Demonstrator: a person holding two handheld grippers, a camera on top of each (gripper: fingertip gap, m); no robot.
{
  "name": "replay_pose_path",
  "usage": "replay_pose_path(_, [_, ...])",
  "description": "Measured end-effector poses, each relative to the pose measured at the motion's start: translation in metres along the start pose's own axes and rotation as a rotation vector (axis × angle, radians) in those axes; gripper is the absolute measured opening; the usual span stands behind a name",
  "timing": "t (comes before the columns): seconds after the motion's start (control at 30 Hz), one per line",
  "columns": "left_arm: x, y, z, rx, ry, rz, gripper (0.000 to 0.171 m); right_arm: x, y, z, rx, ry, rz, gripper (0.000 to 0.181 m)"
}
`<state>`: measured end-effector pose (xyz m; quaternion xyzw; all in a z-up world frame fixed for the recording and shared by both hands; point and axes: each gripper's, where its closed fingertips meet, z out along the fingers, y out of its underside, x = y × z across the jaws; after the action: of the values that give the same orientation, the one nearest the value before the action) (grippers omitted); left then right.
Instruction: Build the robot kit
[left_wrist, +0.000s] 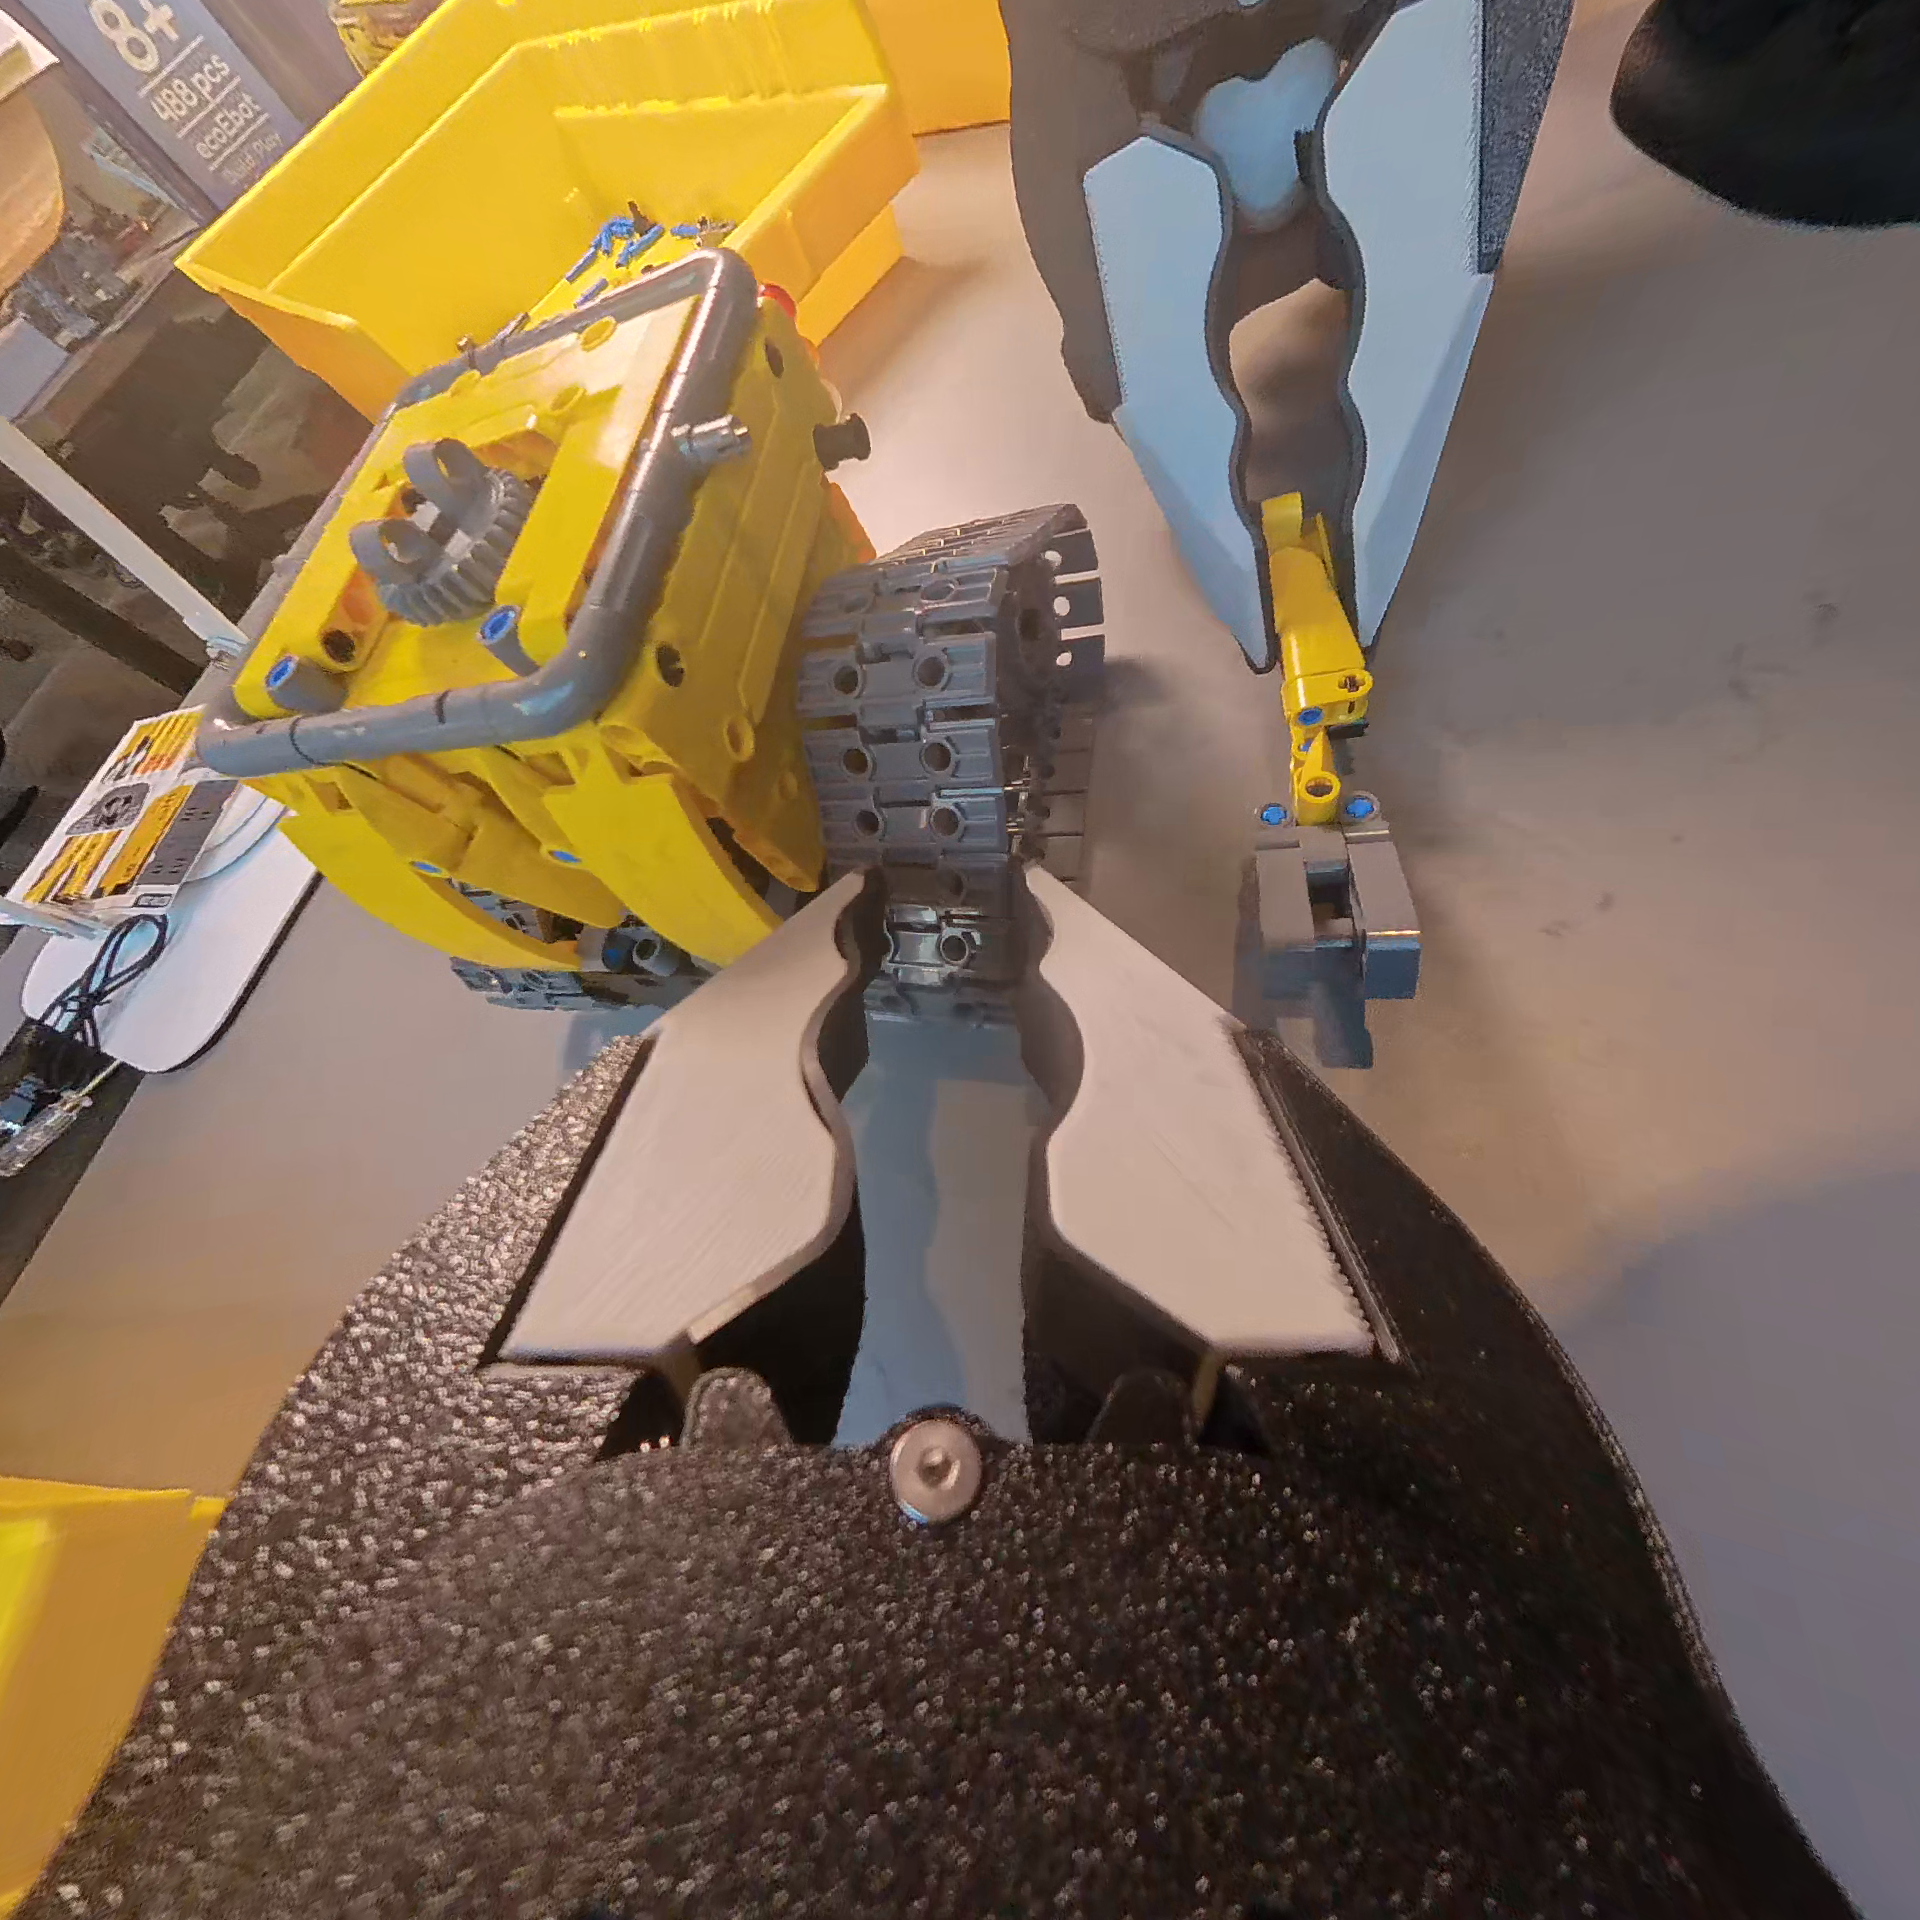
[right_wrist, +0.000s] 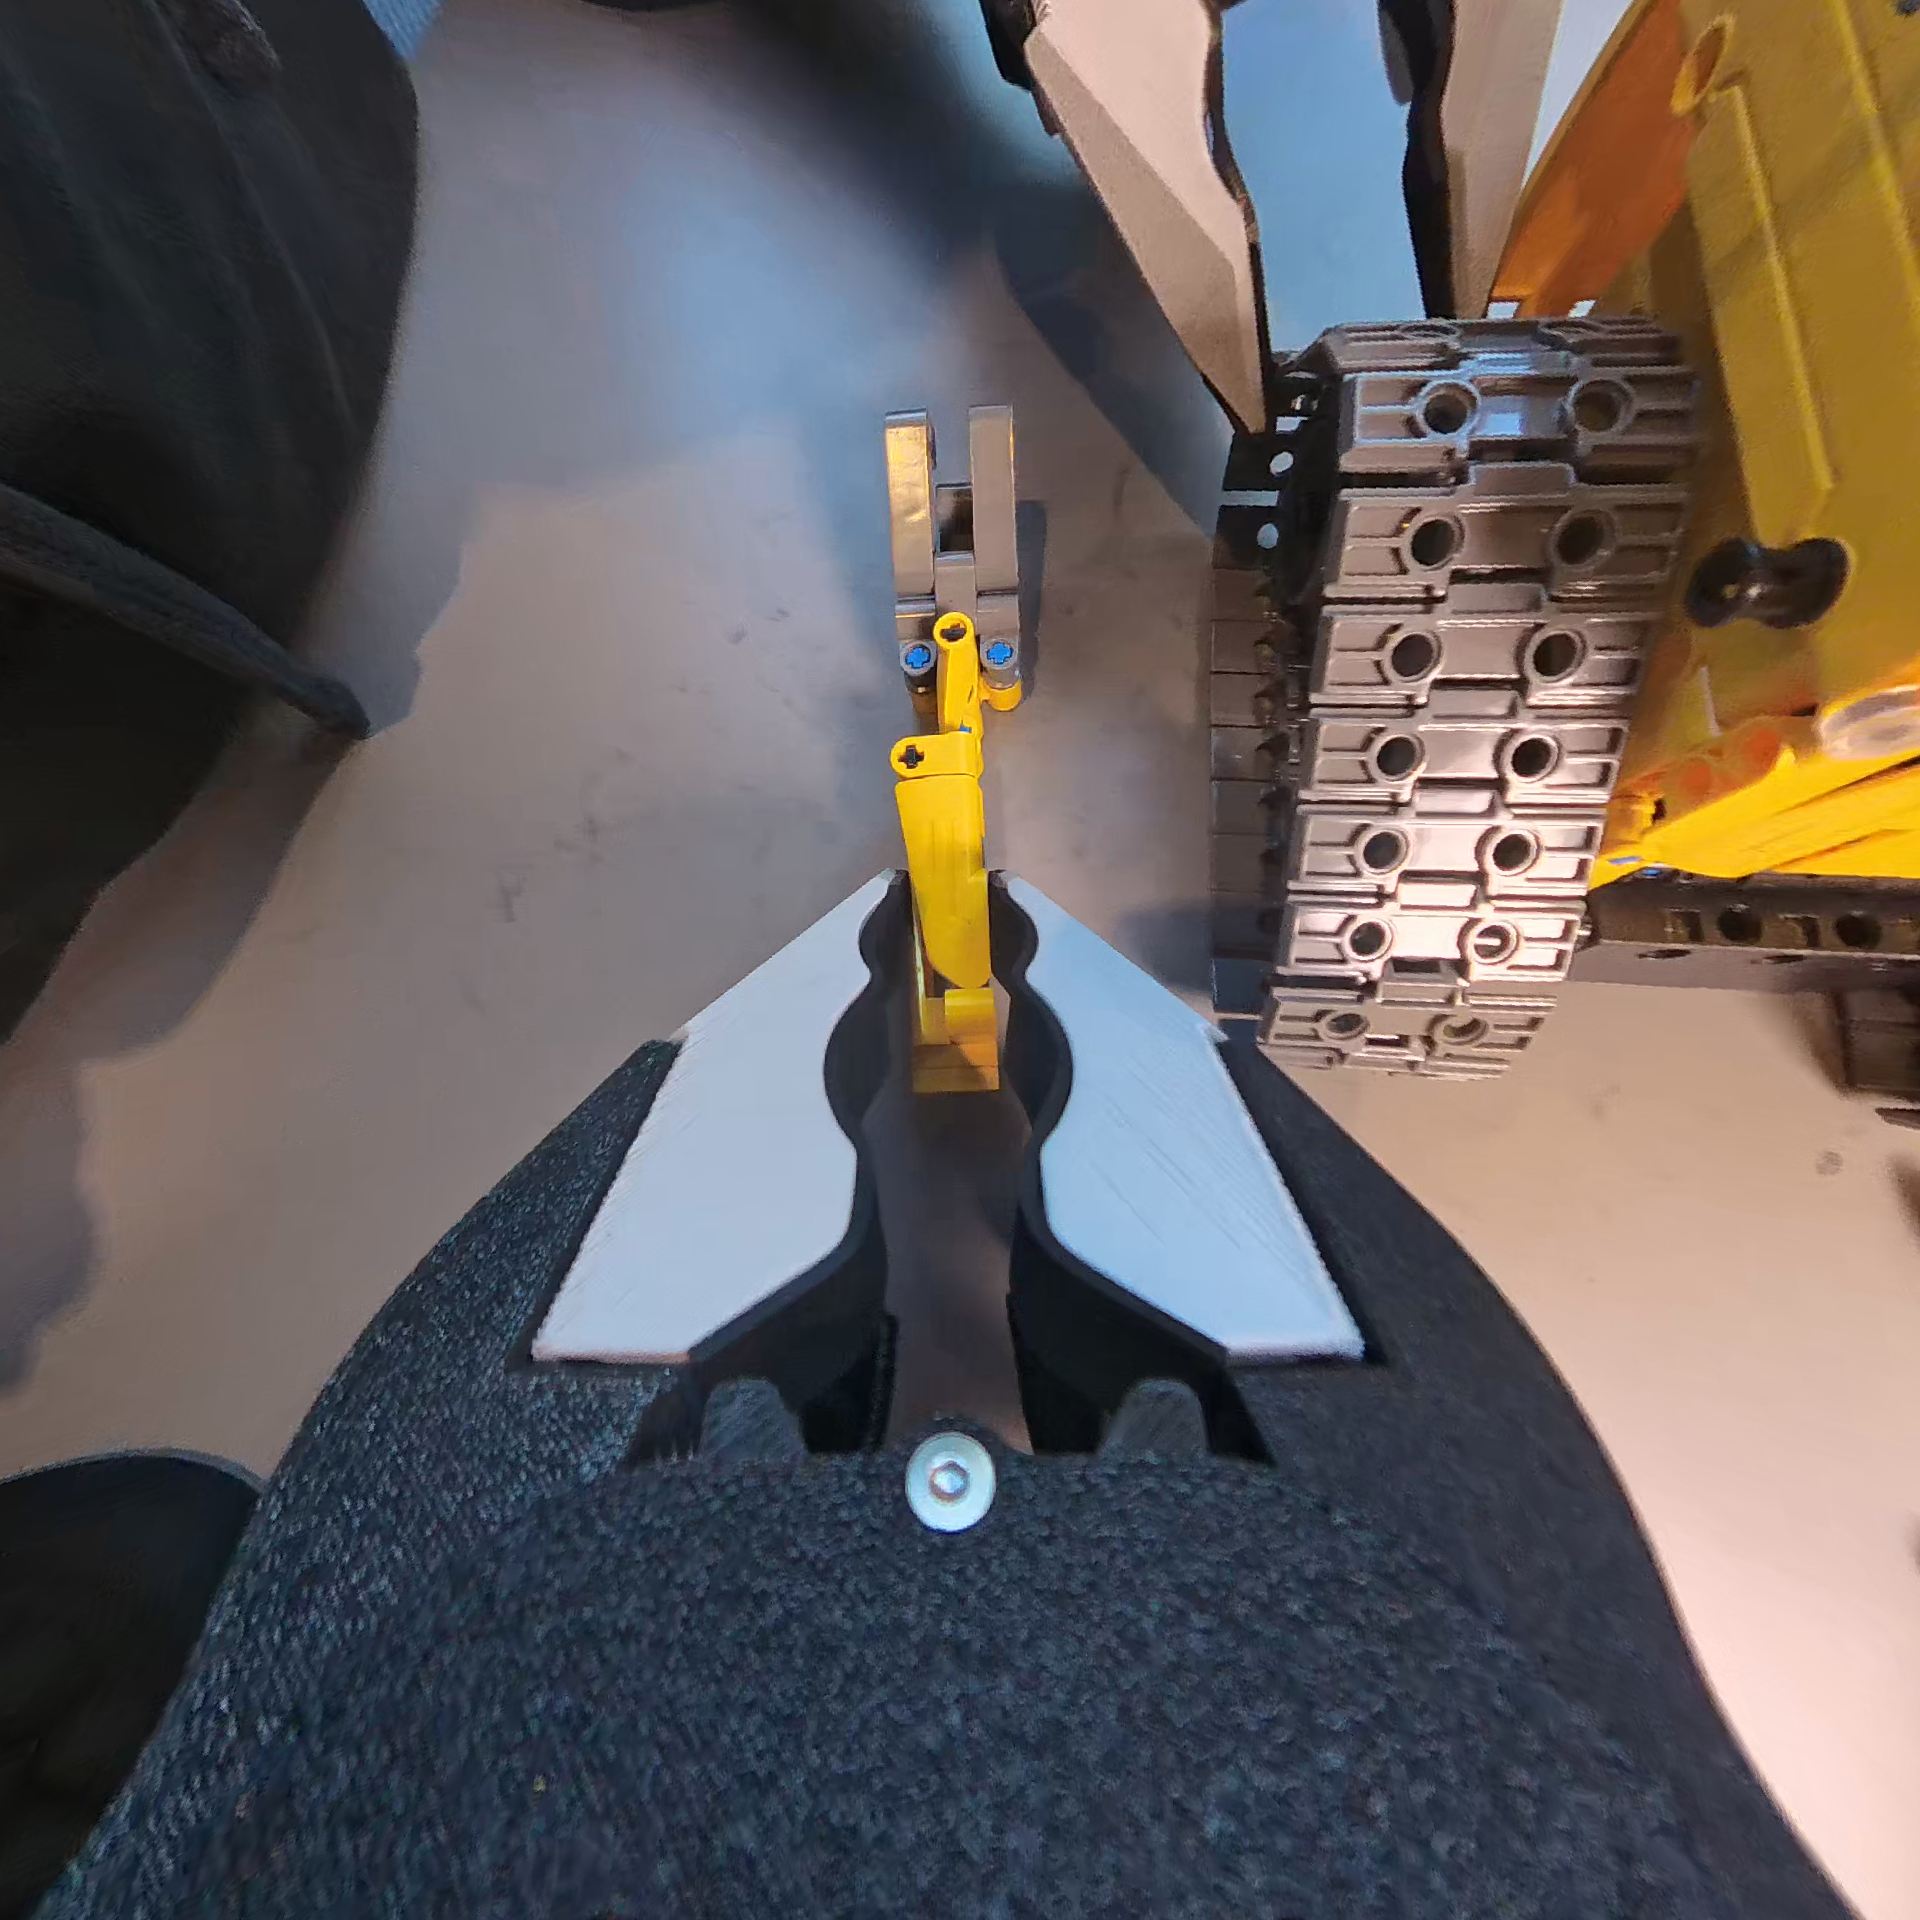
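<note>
Left wrist view: left gripper (left_wrist: 943, 883) clamps the yellow toy vehicle's (left_wrist: 540, 582) grey track (left_wrist: 925, 727); right gripper (right_wrist: 945, 883) pinches a yellow arm piece (right_wrist: 940, 883) with grey claw (right_wrist: 951, 520).

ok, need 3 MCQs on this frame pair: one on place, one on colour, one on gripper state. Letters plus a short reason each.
1. Where is the left gripper?
A. At the grey track of the yellow brick vehicle
B. Inside the yellow bin
C. Over the booklet

2. What colour is the claw end of the small arm piece?
A. Red
B. Grey
C. Green

3. What is the right gripper doing?
A. Open above a bare table
B. Shut on the small arm piece
C. Gripping the track

Answers:
1 A, its fingertips sit on either side of the track's near end.
2 B, the claw is grey, joined to yellow links by blue pins.
3 B, the yellow shaft sits pinched between its fingertips in both views.
</note>
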<state>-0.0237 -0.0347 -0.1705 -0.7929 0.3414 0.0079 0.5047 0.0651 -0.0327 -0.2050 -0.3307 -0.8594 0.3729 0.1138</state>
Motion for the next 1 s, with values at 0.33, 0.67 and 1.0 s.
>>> replay_pose_path(0.33, [-0.001,-0.002,-0.007,0.08,0.054,-0.053,0.026,-0.003,0.003,0.0,-0.034,0.007,-0.011,0.015])
replay_pose_path(0.67, [-0.05,-0.028,-0.052,0.356,-0.025,-0.255,0.035,0.011,-0.036,-0.045,0.275,0.027,0.053,0.023])
replay_pose_path(1.0, [-0.062,-0.009,-0.045,0.31,-0.031,-0.35,0.057,0.049,-0.038,-0.06,0.377,0.223,0.071,0.046])
